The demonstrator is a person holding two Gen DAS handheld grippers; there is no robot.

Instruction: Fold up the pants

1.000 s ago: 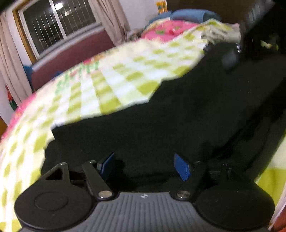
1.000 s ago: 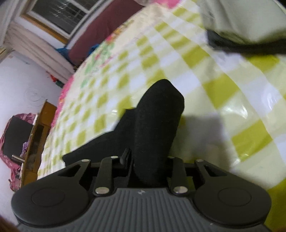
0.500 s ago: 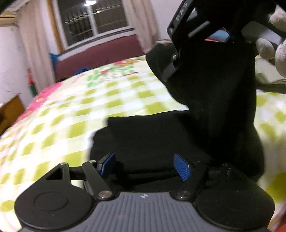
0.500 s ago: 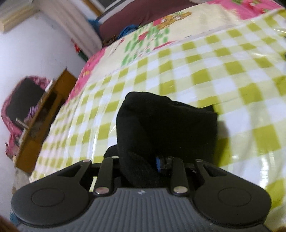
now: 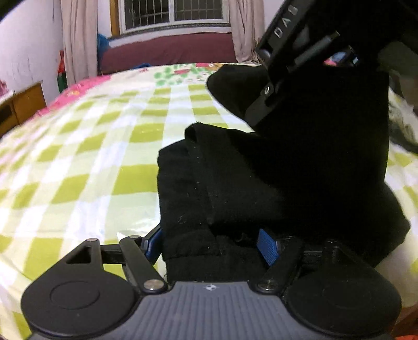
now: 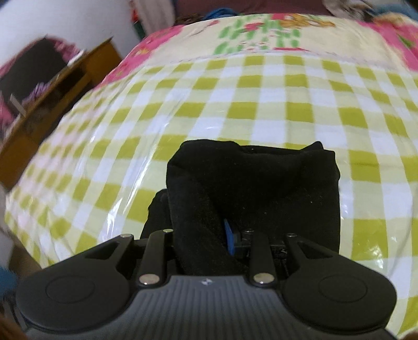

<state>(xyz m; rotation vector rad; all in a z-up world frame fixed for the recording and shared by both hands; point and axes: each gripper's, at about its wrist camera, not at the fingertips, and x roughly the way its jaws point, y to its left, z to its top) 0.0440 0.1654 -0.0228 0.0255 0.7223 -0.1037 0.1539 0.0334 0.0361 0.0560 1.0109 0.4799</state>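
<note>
Bedroom, a bed (image 5: 109,146) under a glossy green-and-white checked cover with a pink floral border at its far end; barred window (image 5: 172,13) with pale curtains on the far wall, a maroon headboard or bench (image 5: 167,52) below it, a wooden cabinet (image 6: 60,86) off the bed's left edge. Black pants (image 5: 274,177) lie on the cover toward the bed's right side in the left wrist view, stacked in layers, one folded edge facing the left edge of the bed. Left gripper (image 5: 213,244) low over the near end of the pile, jaws wide, blue pads on either side of a lump of the black cloth; whether the pads press on it cannot be told. Right gripper (image 6: 209,243) has its jaws narrow and clamped on a bunched fold of the pants, cloth rising between the fingers and draping forward over the checked cover. In the left wrist view the right gripper (image 5: 292,86) shows at upper right, raised above the pile with the fabric hanging from it down to the stacked layers. Right of the pile, a pale crumpled fabric (image 5: 402,123), blurred.
</note>
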